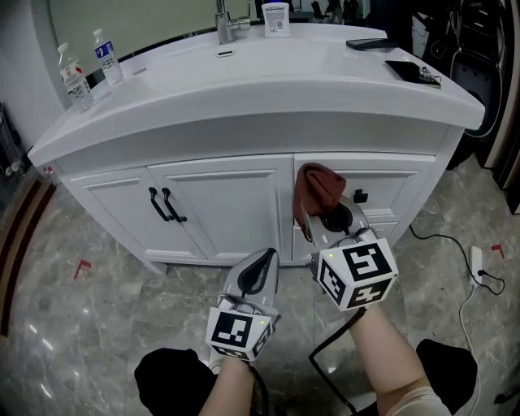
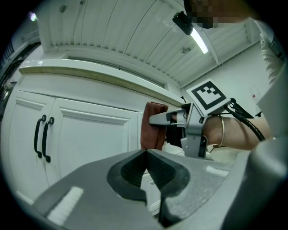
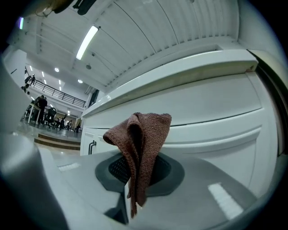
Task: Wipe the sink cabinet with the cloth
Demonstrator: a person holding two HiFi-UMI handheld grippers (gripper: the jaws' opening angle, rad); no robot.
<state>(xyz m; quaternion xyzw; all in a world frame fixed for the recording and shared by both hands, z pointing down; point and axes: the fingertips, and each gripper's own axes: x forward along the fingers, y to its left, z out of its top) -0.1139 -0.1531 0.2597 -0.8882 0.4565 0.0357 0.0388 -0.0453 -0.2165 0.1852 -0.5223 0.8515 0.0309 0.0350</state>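
A white sink cabinet [image 1: 219, 203] with black door handles [image 1: 165, 205] stands in front of me. My right gripper [image 1: 313, 213] is shut on a folded reddish-brown cloth [image 1: 318, 186], holding it against or just before the drawer front at the cabinet's right. The cloth [image 3: 141, 139] sticks up from between the shut jaws in the right gripper view. The cloth [image 2: 152, 125] also shows in the left gripper view. My left gripper [image 1: 262, 262] hangs lower, near the floor in front of the cabinet, shut with nothing in it.
On the countertop [image 1: 268, 81] stand two water bottles [image 1: 77, 77] at the left, a faucet [image 1: 226, 23], a white container [image 1: 276, 18] and dark flat items [image 1: 414, 71] at the right. A white cable and power strip [image 1: 477, 268] lie on the marble floor at the right.
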